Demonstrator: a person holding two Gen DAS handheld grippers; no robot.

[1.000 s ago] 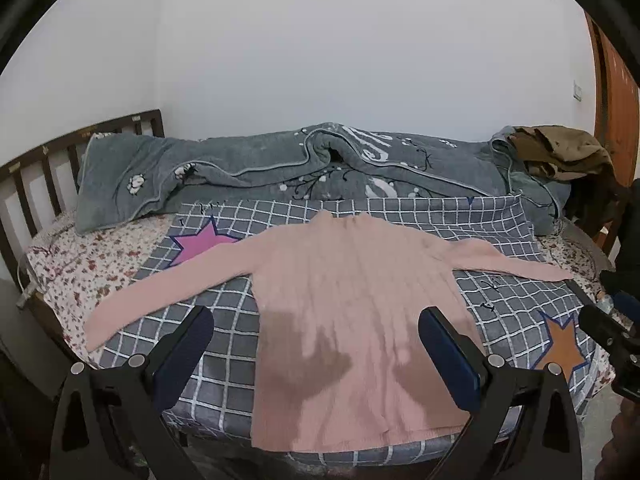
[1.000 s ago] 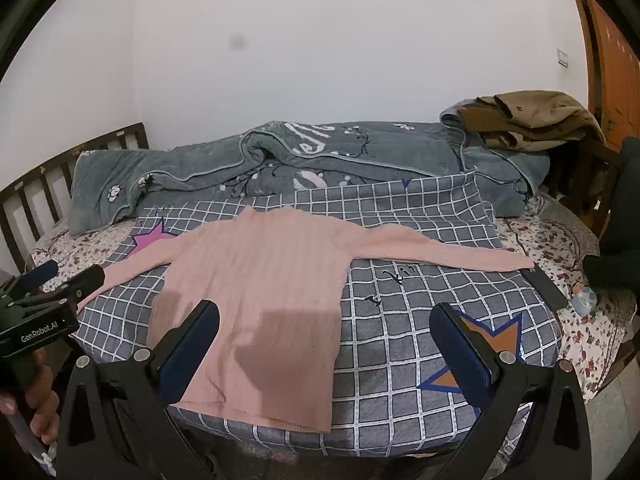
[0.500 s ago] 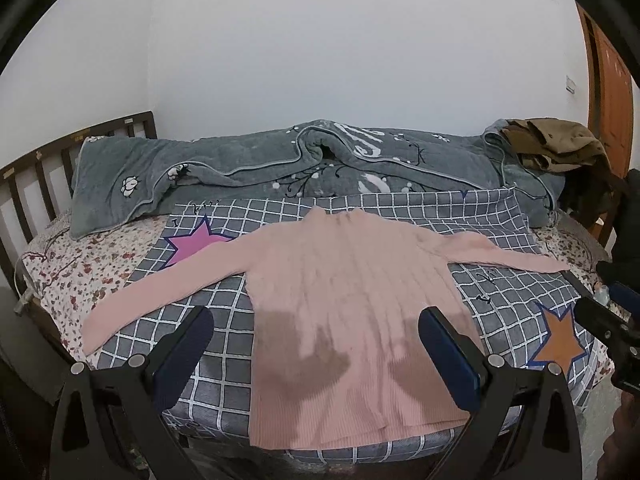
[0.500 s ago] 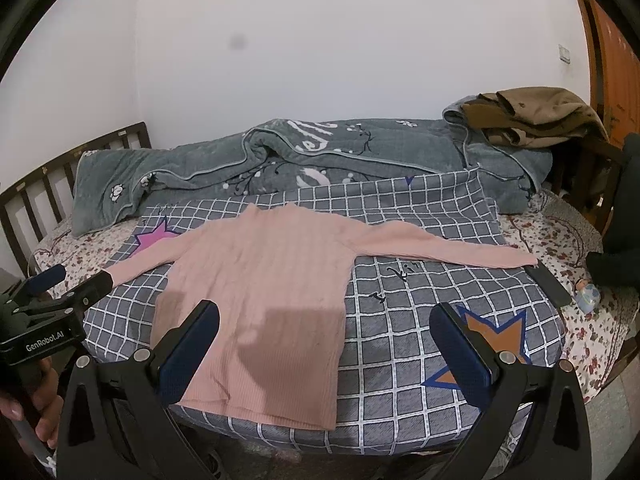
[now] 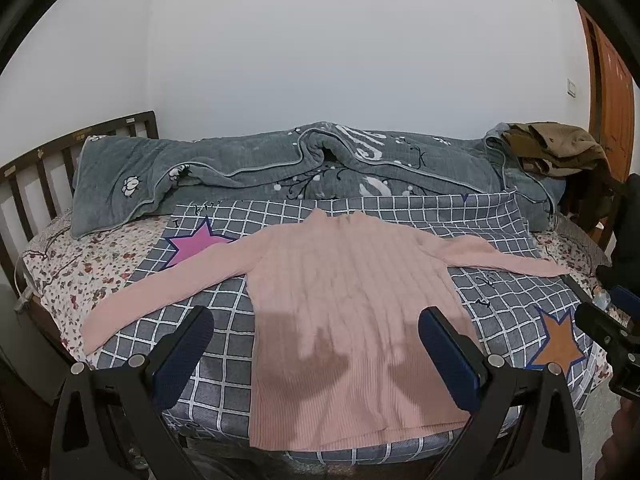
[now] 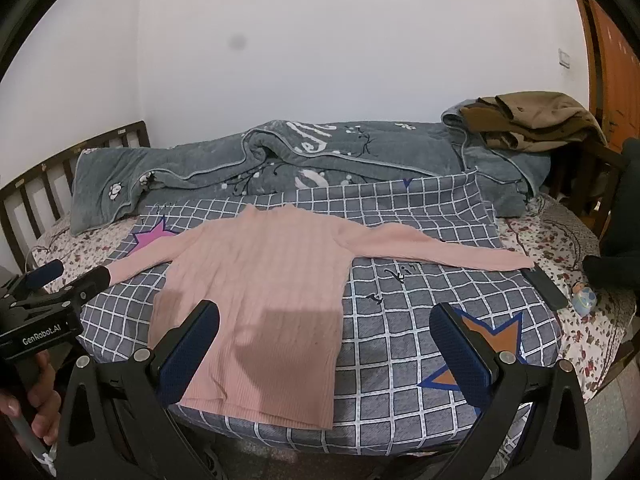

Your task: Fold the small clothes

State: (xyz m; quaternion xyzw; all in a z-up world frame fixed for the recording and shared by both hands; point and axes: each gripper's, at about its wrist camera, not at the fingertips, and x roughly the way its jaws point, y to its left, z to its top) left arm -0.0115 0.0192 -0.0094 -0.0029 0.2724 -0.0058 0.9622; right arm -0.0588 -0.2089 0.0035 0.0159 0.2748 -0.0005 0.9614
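Note:
A pink ribbed sweater (image 5: 344, 304) (image 6: 264, 292) lies flat on a grey checked cloth (image 5: 504, 300) (image 6: 404, 320), both sleeves spread out sideways and the hem at the near bed edge. My left gripper (image 5: 316, 356) hangs open above the hem, nothing between its blue pads. My right gripper (image 6: 324, 354) is open too, over the sweater's right lower corner and the cloth. Each gripper shows at the edge of the other's view: the left gripper (image 6: 60, 276) held in a hand, the right gripper (image 5: 612, 320) at far right.
A rumpled grey quilt (image 5: 280, 172) lies along the back of the bed. Brown clothes (image 5: 556, 148) are piled at the back right. A wooden headboard (image 5: 36, 176) stands at left. A dark phone-like slab (image 6: 546, 288) and a small bottle (image 6: 584, 298) rest near the right sleeve end.
Both grippers have drawn back and risen slightly, so the sweater sits a little farther off. Both stay open and the sweater has not moved.

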